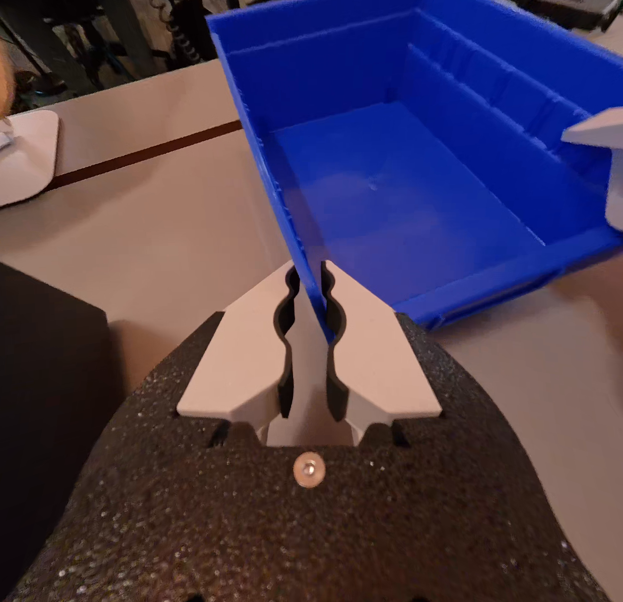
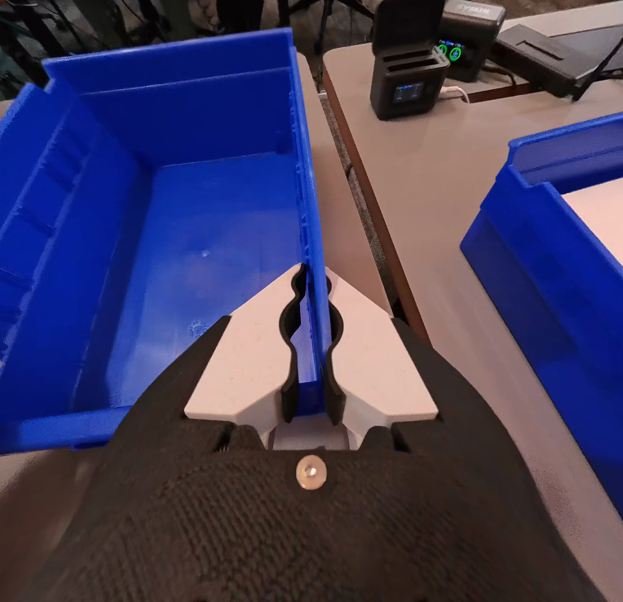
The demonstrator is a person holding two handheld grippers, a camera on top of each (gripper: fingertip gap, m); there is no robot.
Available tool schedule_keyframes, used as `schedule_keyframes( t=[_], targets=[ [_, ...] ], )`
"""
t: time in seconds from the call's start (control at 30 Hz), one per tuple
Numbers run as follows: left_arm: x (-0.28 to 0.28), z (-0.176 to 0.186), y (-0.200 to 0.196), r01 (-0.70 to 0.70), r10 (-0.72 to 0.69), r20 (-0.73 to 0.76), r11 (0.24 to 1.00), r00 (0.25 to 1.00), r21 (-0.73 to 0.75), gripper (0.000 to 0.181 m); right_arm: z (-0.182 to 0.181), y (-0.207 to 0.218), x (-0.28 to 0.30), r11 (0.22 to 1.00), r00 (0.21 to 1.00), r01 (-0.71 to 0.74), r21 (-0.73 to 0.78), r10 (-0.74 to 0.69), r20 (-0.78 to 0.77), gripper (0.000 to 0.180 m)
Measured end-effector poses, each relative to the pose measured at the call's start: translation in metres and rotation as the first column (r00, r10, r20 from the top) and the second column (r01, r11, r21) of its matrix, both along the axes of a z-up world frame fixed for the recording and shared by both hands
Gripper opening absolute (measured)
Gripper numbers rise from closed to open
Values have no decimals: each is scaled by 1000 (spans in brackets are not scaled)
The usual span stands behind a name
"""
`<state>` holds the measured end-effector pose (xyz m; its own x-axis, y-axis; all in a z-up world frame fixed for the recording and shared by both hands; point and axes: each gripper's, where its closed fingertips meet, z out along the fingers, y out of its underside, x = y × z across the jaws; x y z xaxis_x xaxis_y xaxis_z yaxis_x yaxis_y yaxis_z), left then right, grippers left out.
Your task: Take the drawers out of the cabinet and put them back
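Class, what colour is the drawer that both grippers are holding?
Bright blue all over. The drawer shows best in the right wrist view.

Empty blue drawer [image 2: 161, 248], side walls gripped

Drawer [image 2: 209, 235] on tabletop [image 2: 438, 188], open side up, nothing inside. Left hand-held gripper [image 1: 308, 275] astride drawer's left wall near front corner; right hand-held gripper [image 2: 315, 275] astride right wall. Second drawer [image 2: 546, 248] on tabletop, right of first, well apart. Two charging cases [image 2: 408, 76] behind, at far right. Flat pad [image 1: 27, 154] on tabletop left of drawer.
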<state>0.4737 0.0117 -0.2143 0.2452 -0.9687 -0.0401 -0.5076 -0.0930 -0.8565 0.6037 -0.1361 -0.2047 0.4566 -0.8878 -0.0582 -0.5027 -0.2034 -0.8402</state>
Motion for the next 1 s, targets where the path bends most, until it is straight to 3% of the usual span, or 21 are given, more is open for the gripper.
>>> schedule_keyframes(
  t=[0.1, 0.2, 0.23, 0.27, 0.33, 0.37, 0.53, 0.6, 0.67, 0.83, 0.93, 1.0],
  targets=[
    [-1, 4, -6, 62, -62, -6, 998, 998, 23, 12, -10, 2, 13, 999, 999, -41, 6, 41, -16, 4],
    [-11, 40, -15, 114, -120, 71, 990, 990, 84, 49, -10, 3, 21, 998, 998, -55, 23, 55, 6, 4],
    [-18, 53, -25, 167, -174, 85, 982, 981, 87, 48, -9, 2, 23, 999, 999, -49, 14, 49, 15, 6],
    [-29, 65, -40, 244, -250, 90, 967, 964, 71, 48, -8, 0, 24, 999, 999, -38, 0, 38, 30, 13],
    [-63, 89, -66, 402, -402, 107, 915, 910, 21, 51, -1, -4, 24, 999, 997, -26, -43, 29, 72, 57],
    [-86, 99, -75, 472, -469, 112, 882, 876, -1, 52, 2, -10, 21, 996, 996, -25, -83, 32, 77, 70],
    [-219, 123, -56, 593, -578, 144, 797, 803, -112, 58, 56, -50, -7, 974, 955, 72, -214, -6, 295, 86],
    [-267, 122, -25, 564, -553, 145, 824, 821, -48, 59, 80, -64, -26, 973, 928, 116, -198, -35, 370, 101],
    [-309, 111, 20, 466, -467, 113, 884, 877, 42, 59, 92, -69, -55, 981, 929, 123, -150, -60, 366, 100],
    [-394, 75, 127, 83, -89, 107, 995, 990, 52, 69, 103, -27, -154, 997, 935, -47, 58, 24, 355, 101],
    [-420, 29, 136, 12, -13, -29, 999, 1000, -29, 86, 101, 13, -213, 973, 931, -167, 158, 103, 350, 102],
    [-427, 1, 126, 5, -11, -93, 997, 996, -71, 87, 97, 39, -247, 955, 922, -244, 171, 174, 347, 101]
  ],
)
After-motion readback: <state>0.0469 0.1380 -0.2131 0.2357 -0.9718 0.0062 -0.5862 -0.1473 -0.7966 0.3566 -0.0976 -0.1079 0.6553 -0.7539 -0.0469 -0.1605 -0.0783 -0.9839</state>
